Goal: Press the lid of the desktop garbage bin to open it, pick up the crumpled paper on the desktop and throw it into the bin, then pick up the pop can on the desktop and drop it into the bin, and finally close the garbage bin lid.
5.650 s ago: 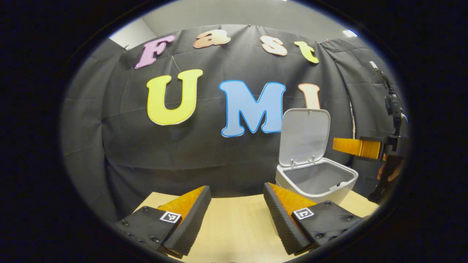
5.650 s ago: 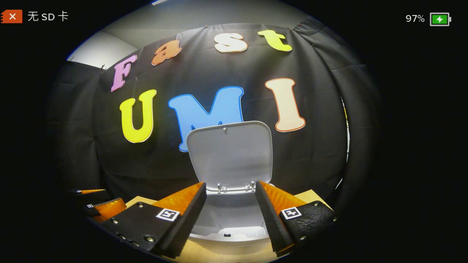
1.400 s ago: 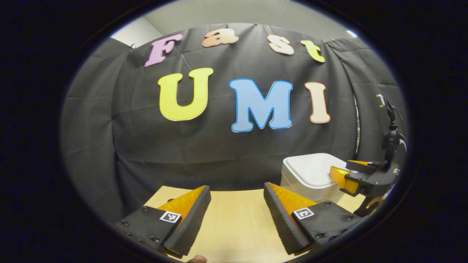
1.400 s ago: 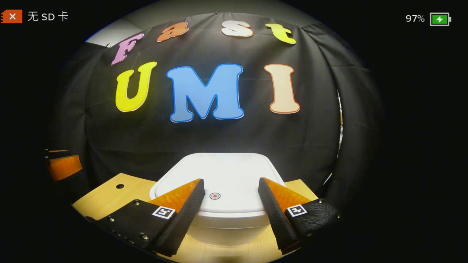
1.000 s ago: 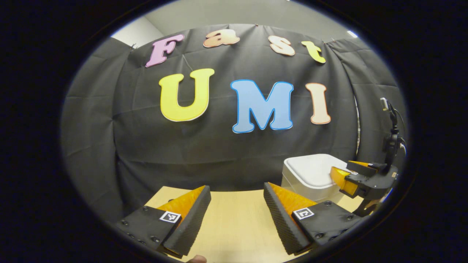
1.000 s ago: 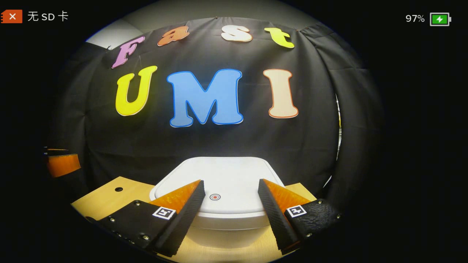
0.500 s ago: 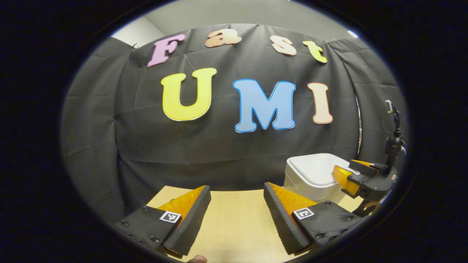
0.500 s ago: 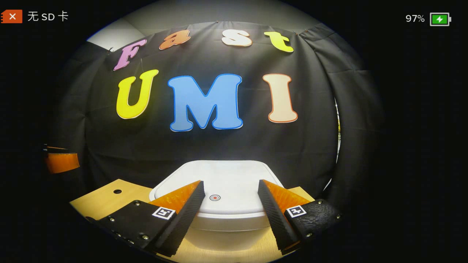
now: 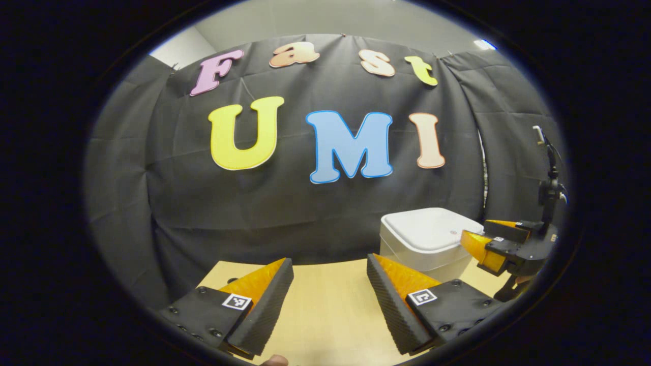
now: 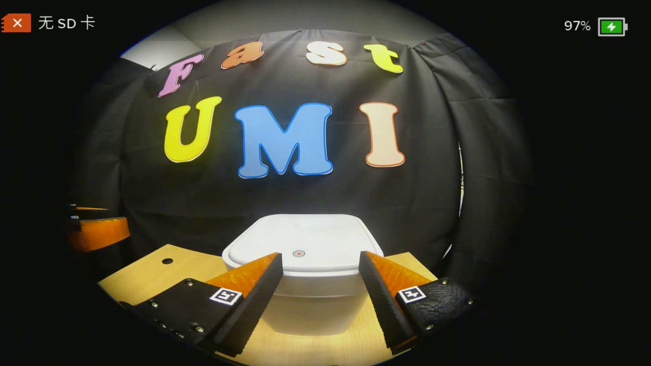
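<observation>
Once the lid (image 10: 303, 241) lay flat on the bin (image 10: 310, 305) at lower centre, the right hand-held gripper (image 10: 320, 284) had drawn back, spread and empty. The left hand-held gripper (image 9: 329, 290) hung spread over the bare desk (image 9: 325, 315), so the task looked finished.

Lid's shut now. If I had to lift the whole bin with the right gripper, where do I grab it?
Probably the bin body just under the closed lid, right gripper coming from the front with one finger on each side wall. The overhanging lid rim should stop slipping, though the body may be wider than the open fingers.

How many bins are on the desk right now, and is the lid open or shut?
1. The white garbage bin stands on the desk straight ahead of the right claw, lid shut. In the left gripper view it sits far right.
</observation>
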{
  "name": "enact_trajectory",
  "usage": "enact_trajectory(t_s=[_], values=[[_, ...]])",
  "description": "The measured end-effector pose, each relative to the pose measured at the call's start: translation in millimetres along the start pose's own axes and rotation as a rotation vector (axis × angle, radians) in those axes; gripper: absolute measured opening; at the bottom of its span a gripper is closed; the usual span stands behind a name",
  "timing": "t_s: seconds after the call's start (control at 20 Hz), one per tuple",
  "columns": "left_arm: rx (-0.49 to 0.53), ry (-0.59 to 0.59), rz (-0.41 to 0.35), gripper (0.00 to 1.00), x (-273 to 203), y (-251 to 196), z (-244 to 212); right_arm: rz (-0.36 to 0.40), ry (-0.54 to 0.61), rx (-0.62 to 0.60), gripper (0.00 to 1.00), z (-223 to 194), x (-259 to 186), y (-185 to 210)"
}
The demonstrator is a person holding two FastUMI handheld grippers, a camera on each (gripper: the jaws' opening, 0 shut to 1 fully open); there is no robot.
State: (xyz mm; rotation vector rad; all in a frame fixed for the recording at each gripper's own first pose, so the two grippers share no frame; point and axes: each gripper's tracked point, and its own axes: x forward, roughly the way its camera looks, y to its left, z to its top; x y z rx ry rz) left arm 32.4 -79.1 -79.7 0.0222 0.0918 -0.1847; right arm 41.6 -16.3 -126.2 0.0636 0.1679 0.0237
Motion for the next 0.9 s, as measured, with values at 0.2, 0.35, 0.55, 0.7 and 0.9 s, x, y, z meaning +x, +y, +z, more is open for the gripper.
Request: enact_trajectory(t_s=[0.2,0.35,0.55,0.7,0.9], values=[[0.01,-0.015,-0.039,1.0,-3.9,-10.2,5.5,-0.035,-0.022,0.02,0.96,7.1,-30.4,-5.0],[0.024,-0.035,-0.069,1.0,-8.3,-18.6,13.2,-0.065,-0.033,0.021,0.96,12.3,-50.6,-13.2],[0.046,-0.05,-0.101,1.0,-15.3,-44.5,14.1,-0.106,-0.057,0.045,0.96,17.4,-77.9,-32.5],[0.062,-0.042,-0.095,1.0,-19.4,-77.8,8.0,-0.107,-0.051,0.085,0.96,11.9,-87.1,-63.2],[0.054,-0.049,-0.028,1.0,-27.7,-141.8,-0.1,-0.083,-0.049,0.071,0.96,-0.8,-93.3,-126.8]])
